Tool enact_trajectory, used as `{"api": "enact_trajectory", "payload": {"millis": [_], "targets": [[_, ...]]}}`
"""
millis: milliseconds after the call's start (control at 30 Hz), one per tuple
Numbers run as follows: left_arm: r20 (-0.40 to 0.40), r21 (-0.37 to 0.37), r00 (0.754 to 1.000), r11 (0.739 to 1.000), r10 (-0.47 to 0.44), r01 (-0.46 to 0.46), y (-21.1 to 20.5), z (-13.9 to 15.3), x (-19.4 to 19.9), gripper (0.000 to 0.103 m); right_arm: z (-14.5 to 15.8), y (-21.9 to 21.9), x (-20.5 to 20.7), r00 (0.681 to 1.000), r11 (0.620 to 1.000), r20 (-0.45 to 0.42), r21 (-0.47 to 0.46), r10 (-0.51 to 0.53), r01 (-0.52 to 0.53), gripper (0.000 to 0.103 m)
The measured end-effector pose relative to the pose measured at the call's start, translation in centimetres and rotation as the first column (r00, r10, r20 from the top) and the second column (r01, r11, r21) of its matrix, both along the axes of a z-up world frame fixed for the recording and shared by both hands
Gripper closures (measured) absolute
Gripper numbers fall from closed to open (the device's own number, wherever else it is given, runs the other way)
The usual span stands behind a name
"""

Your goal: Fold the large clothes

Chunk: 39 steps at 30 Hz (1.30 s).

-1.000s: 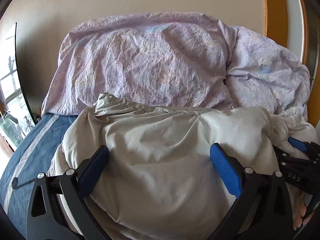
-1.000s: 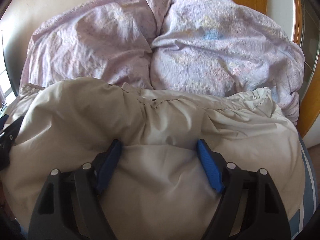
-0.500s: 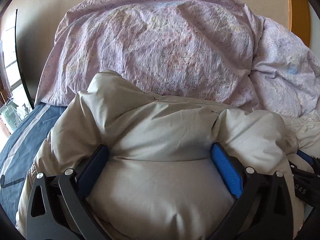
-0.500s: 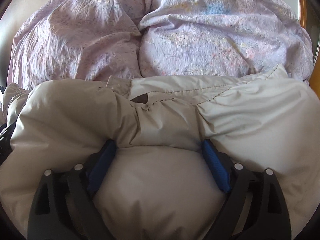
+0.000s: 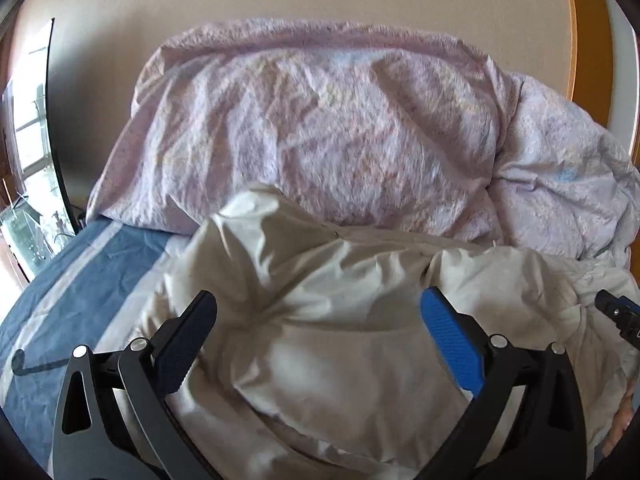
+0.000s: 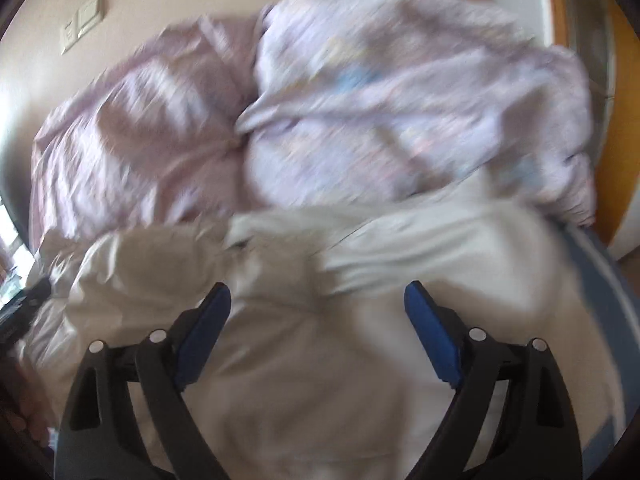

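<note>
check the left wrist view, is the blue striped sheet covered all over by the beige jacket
No, the blue striped sheet lies bare to the left of the beige jacket.

A puffy, off-white padded jacket (image 5: 340, 320) of smooth, slightly shiny fabric lies bunched on a bed, its bulk heaped into soft rounded folds rather than spread flat. One end rises into a crumpled peak at the far side, just against a rumpled lilac floral duvet (image 5: 340, 128). A stitched seam runs across its upper part. In the right wrist view the same jacket (image 6: 320, 340) is blurred, filling the near foreground.
</note>
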State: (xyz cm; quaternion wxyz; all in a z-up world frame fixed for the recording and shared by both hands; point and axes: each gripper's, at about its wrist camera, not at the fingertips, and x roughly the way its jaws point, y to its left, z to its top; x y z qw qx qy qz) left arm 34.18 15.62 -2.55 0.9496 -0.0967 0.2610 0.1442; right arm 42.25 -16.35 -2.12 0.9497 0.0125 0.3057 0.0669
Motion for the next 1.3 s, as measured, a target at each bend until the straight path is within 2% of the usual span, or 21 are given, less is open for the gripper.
{"api": "enact_trajectory", "payload": {"millis": [67, 167, 333, 433, 467, 667, 867, 1067, 1133, 1167, 1233, 1300], "targets": [[0.019, 0.034, 0.999, 0.999, 0.037, -0.038, 0.8, 0.9, -0.1, 0.001, 0.7, -1.9, 0.4, 0.996, 0.995, 0.039, -0.059, -0.078, 0.081, 0.015], [-0.008, 0.055, 0.995, 0.993, 0.102, -0.101, 2.3, 0.7, 0.9, 0.001, 0.1, -4.0, 2.2, 0.988, 0.986, 0.0, -0.073, -0.153, 0.153, 0.015], [-0.114, -0.016, 0.976, 0.981, 0.188, -0.191, 5.5, -2.3, 1.8, 0.001, -3.3, -5.9, 4.1, 0.976, 0.979, -0.099, -0.093, -0.193, 0.184, 0.015], [-0.148, -0.144, 0.973, 0.97, 0.175, -0.196, 7.6, -4.1, 1.9, 0.001, -4.4, -6.1, 4.5, 0.977, 0.979, -0.1, -0.091, -0.191, 0.182, 0.012], [-0.149, -0.161, 0.973, 0.967, 0.176, -0.2, 7.8, -4.4, 1.9, 0.001, -4.7, -6.1, 4.6, 0.977, 0.979, -0.103, -0.09, -0.189, 0.18, 0.011], [-0.162, -0.197, 0.973, 0.96, 0.166, -0.197, 8.5, -5.8, 2.1, 0.001, -6.1, -7.0, 5.0, 0.976, 0.984, -0.134, -0.052, -0.173, 0.168, 0.009], [-0.187, -0.283, 0.971, 0.938, 0.148, -0.198, 9.6, -7.0, 2.3, 0.001, -7.2, -7.9, 6.4, 0.971, 0.988, -0.184, -0.026, -0.155, 0.153, 0.006], [-0.218, -0.303, 0.966, 0.931, 0.142, -0.205, 10.0, -6.4, 1.7, 0.001, -7.1, -8.5, 6.8, 0.96, 0.988, -0.231, -0.03, -0.157, 0.154, 0.006], [-0.163, -0.356, 0.982, 0.922, 0.098, -0.151, 9.8, -4.9, -0.8, 0.001, -5.5, -9.3, 5.3, 0.958, 0.986, -0.242, 0.021, -0.156, 0.166, 0.009], [-0.131, -0.376, 0.988, 0.917, 0.088, -0.131, 10.0, -4.2, -2.2, 0.001, -4.2, -10.5, 3.6, 0.962, 0.978, -0.225, 0.101, -0.154, 0.18, 0.009], [-0.07, -0.403, 0.994, 0.909, 0.081, -0.103, 10.6, -2.7, -5.7, 0.001, -1.9, -13.9, 0.2, 0.96, 0.937, -0.207, 0.253, -0.19, 0.24, 0.007], [-0.036, -0.422, 0.996, 0.902, 0.077, -0.085, 11.2, -1.8, -8.5, 0.001, -0.9, -16.8, -2.4, 0.945, 0.891, -0.233, 0.34, -0.231, 0.302, 0.007]]}}
